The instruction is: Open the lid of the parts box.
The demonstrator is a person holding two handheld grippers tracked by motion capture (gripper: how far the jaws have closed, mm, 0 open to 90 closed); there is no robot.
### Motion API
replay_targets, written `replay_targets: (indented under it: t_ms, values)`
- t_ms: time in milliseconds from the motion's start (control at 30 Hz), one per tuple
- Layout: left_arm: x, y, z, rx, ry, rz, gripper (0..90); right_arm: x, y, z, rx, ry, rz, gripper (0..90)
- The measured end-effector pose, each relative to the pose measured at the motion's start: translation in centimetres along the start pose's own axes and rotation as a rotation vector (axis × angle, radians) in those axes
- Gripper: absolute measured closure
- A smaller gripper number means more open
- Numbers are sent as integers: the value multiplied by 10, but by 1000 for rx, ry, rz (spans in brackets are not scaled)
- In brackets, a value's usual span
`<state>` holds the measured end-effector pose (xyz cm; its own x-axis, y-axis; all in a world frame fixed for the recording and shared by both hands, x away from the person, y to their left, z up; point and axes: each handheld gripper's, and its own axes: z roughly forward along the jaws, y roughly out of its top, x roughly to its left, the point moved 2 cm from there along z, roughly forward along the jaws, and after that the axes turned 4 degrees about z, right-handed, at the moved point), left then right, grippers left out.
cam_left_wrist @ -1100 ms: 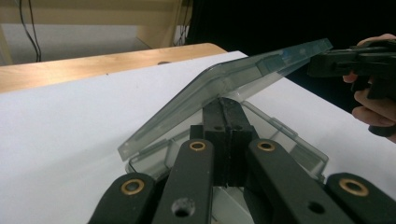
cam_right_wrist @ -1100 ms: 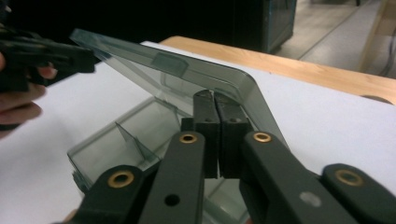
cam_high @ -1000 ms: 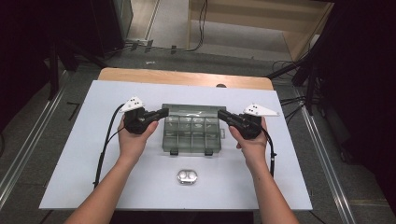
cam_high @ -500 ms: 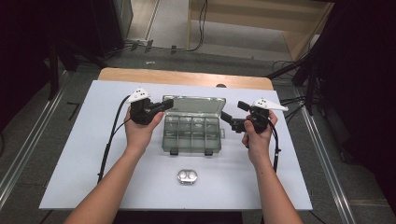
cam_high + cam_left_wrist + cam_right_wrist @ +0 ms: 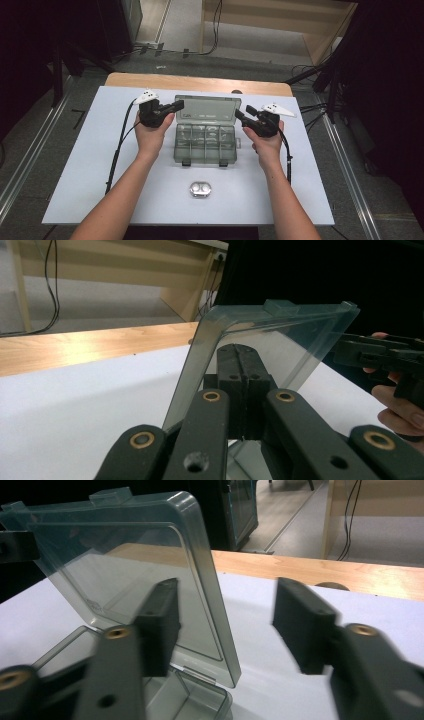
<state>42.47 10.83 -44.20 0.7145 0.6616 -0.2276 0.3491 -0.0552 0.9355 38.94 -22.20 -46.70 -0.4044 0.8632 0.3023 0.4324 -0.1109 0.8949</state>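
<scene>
A clear plastic compartment box point(image 5: 205, 142) lies mid-table with its lid point(image 5: 207, 107) raised and leaning back. My left gripper point(image 5: 179, 105) is shut, empty, its tips against the lid's upper left corner. In the left gripper view the closed jaws point(image 5: 243, 352) rest against the clear lid point(image 5: 300, 335). My right gripper point(image 5: 238, 114) sits at the lid's right edge. In the right gripper view its jaws point(image 5: 227, 600) straddle that edge of the lid point(image 5: 125, 565) without pressing on it. They have just been closing and are blurred.
A small silver oval case point(image 5: 200, 189) lies in front of the box. The white table board point(image 5: 90, 165) ends at a wooden strip point(image 5: 200, 82) at the back. Cables trail from both grippers along the forearms.
The lid has swung from closed to raised and leaning back. Both hands moved toward the table's far side with it. The right jaws went from shut to apart.
</scene>
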Motion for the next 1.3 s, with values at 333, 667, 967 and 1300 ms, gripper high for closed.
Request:
replay_targets:
  t_ms: [333,667,967,1300]
  values:
    - [6,-2,2,1,10,4,887,2,-3,17,24,-47,20,678]
    - [16,-4,-6,-1,5,-16,821,1,-4,31,50,-111,77,833]
    - [22,-25,7,99,57,-28,653,-1,-3,36,60,-123,68,839]
    - [24,-28,12,92,92,-88,642,-3,-3,37,62,-118,69,842]
